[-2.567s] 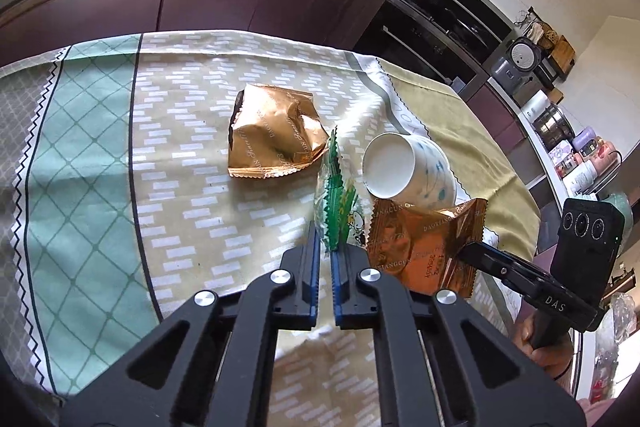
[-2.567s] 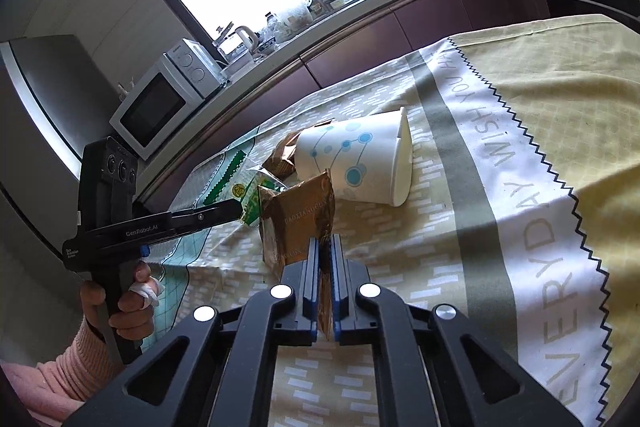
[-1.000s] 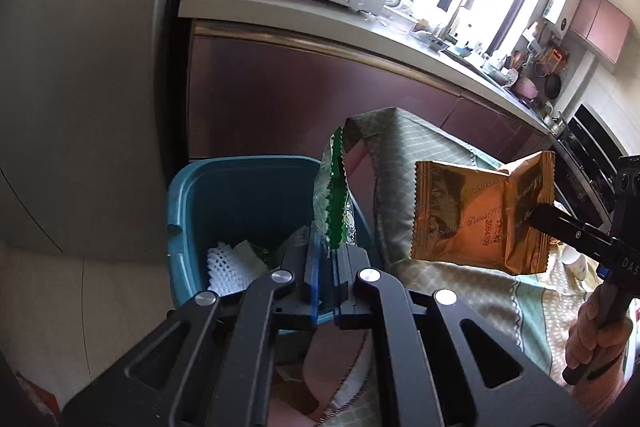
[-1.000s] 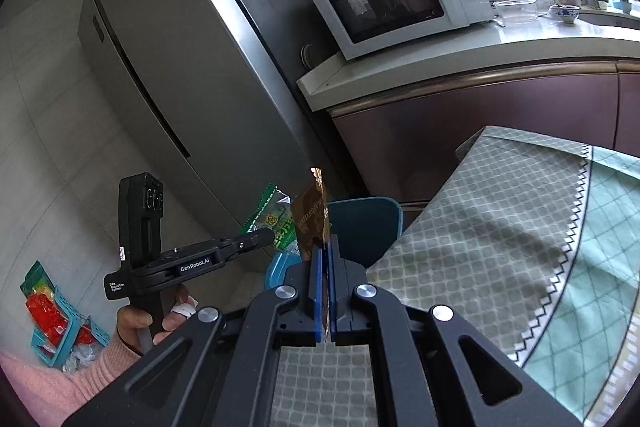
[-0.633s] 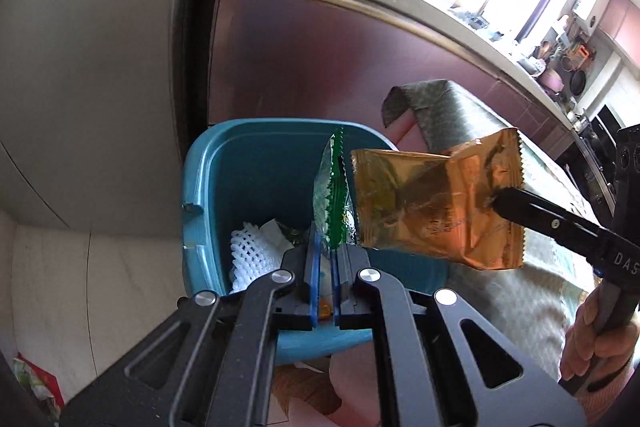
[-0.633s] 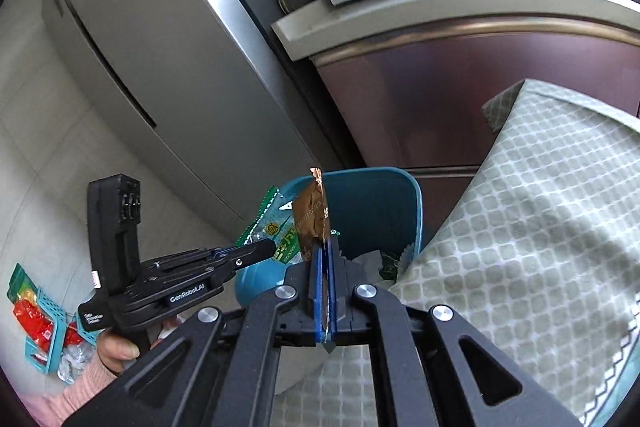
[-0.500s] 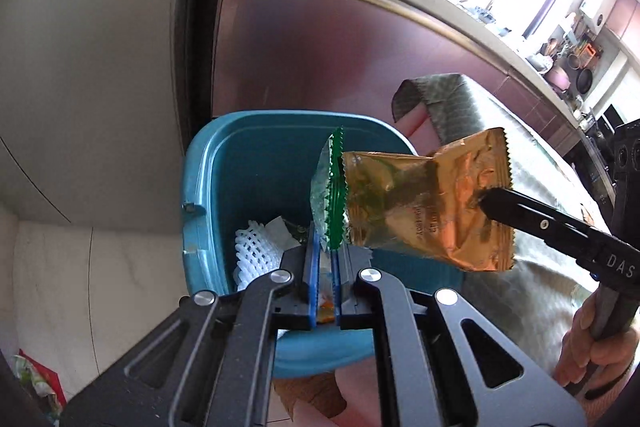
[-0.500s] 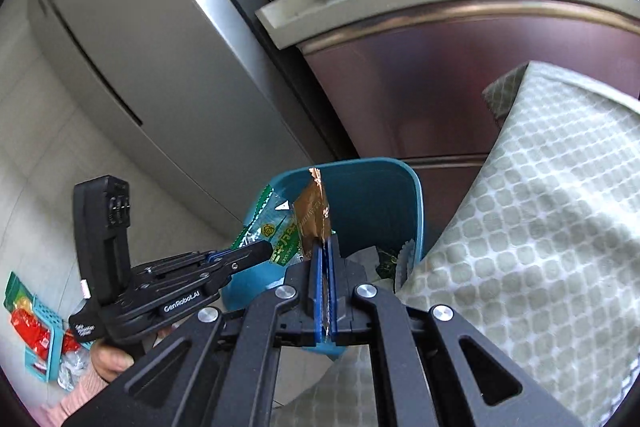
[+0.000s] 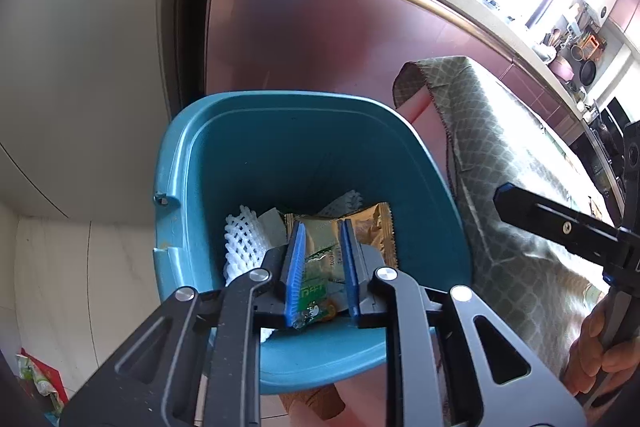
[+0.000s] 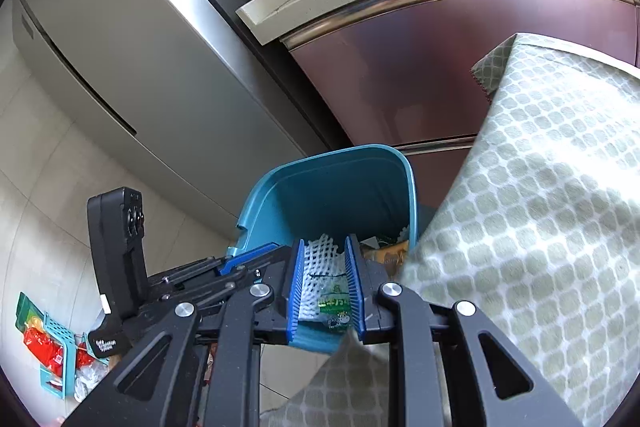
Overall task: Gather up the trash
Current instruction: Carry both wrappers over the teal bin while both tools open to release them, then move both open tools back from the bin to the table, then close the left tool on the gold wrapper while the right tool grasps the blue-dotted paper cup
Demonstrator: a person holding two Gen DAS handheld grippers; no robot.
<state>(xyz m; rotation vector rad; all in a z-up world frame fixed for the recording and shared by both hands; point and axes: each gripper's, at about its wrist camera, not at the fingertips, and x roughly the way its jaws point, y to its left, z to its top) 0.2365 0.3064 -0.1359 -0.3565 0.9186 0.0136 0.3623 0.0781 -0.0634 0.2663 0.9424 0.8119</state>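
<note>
Left gripper [image 9: 320, 265] and right gripper [image 10: 326, 289]: both released, jaws apart over the teal plastic bin [image 9: 176, 187]. 0.5 s ago each was clenched on 1 wrapper. Now the green snack wrapper [image 9: 316, 287] and gold foil wrapper [image 9: 376, 231] lie inside the bin beside white foam netting [image 9: 242, 243]. 2 items binned; judged ready to return to the cloth-covered table [image 10: 540, 227].

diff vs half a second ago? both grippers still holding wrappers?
No. Both let go: the left gripper and right gripper have opened, and the green wrapper and gold wrapper have dropped into the teal bin, lying on the white foam net. Unchanged: both grippers remain over the bin, which stands in the same spot beside the tablecloth.
</note>
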